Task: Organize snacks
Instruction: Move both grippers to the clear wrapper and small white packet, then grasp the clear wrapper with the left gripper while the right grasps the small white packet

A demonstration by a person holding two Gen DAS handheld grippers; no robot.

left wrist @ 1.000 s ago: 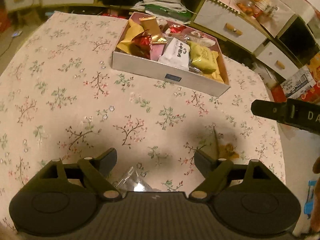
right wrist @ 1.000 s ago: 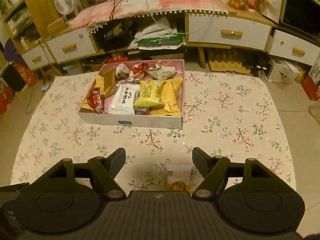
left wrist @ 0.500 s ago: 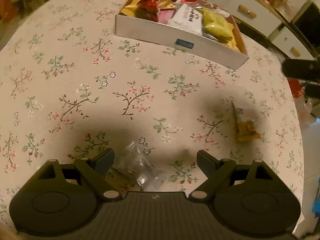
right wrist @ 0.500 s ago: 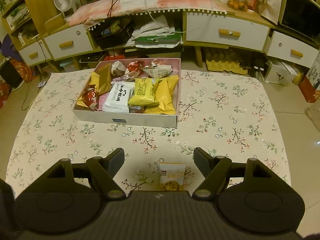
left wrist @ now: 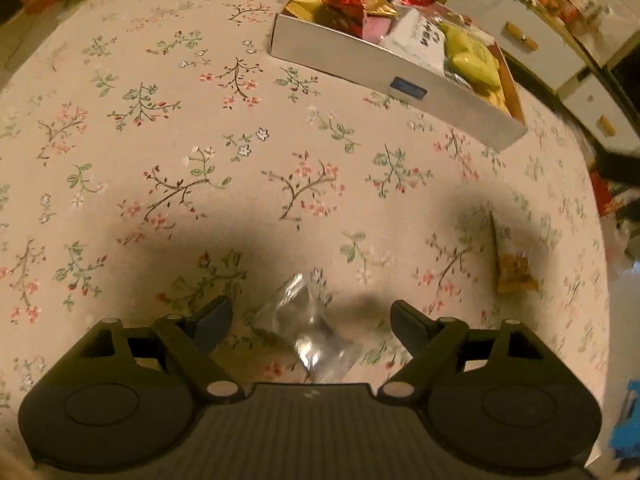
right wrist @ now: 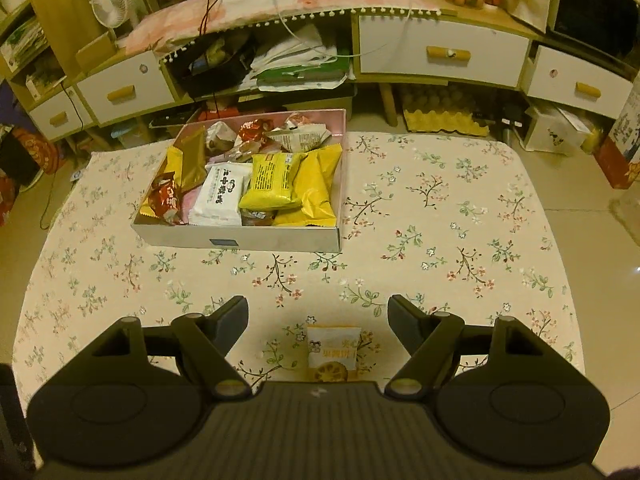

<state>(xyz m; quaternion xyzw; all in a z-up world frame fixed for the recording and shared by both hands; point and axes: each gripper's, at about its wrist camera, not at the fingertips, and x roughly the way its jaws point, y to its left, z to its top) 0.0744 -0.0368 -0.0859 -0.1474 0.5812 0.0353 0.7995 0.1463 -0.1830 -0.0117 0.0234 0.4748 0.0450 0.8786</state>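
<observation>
We have two loose snacks to gather, and each sits between the spread fingers of its own gripper. The clear packet (left wrist: 308, 332) lies just ahead of the left gripper (left wrist: 311, 318), its long axis slanting from far-left to near-right, so the jaws would close across it at an angle. The yellow cookie packet (right wrist: 331, 347) lies square under the right gripper (right wrist: 318, 316), long axis pointing away from us toward the box (right wrist: 240, 238). Both grippers stand open and hold nothing. The box, already full of wrapped snacks, rests far and left on the desk (right wrist: 440, 216), well apart from both packets. The floral cloth looks soft and flat; drawers (right wrist: 444, 54) and clutter line the far wall.
</observation>
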